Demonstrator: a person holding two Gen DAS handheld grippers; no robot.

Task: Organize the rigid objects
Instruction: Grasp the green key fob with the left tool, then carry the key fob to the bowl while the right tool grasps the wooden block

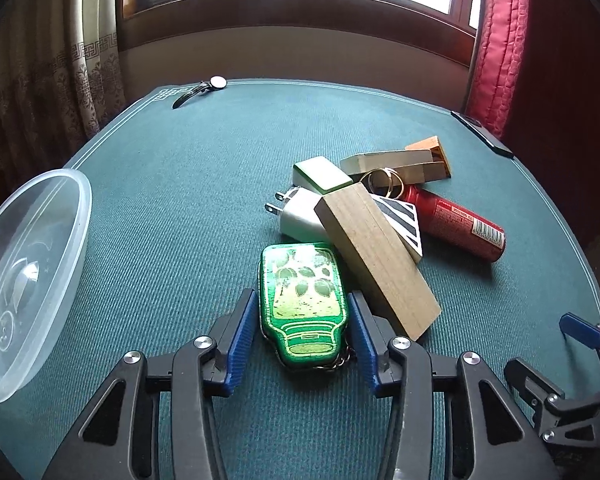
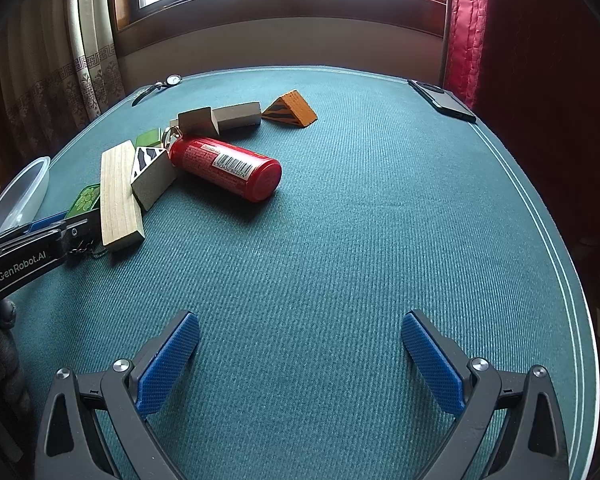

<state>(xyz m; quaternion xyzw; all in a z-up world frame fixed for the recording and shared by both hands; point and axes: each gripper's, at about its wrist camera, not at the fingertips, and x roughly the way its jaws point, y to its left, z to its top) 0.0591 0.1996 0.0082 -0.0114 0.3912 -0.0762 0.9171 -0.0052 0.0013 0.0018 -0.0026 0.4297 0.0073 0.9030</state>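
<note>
A green keychain tag (image 1: pixel 300 300) with a gold paw print lies flat on the green table cloth (image 1: pixel 180 200). My left gripper (image 1: pixel 303 300) is shut on it, one blue pad against each long side. Its chain shows under the near end. Just right of it is a pile: a long wooden block (image 1: pixel 376 260), a white charger (image 1: pixel 300 216), a green-topped block (image 1: pixel 324 174), a zebra-striped wedge (image 1: pixel 400 220), a red can (image 2: pixel 228 168), key rings (image 1: pixel 384 182), two grey blocks (image 2: pixel 220 118) and an orange wedge (image 2: pixel 290 110). My right gripper (image 2: pixel 300 324) hangs open over bare cloth.
A clear plastic bowl (image 1: pixel 28 272) sits at the table's left edge. A wristwatch (image 1: pixel 204 88) lies at the far left corner, a dark phone (image 2: pixel 442 100) at the far right edge. Curtains hang on both sides below a window.
</note>
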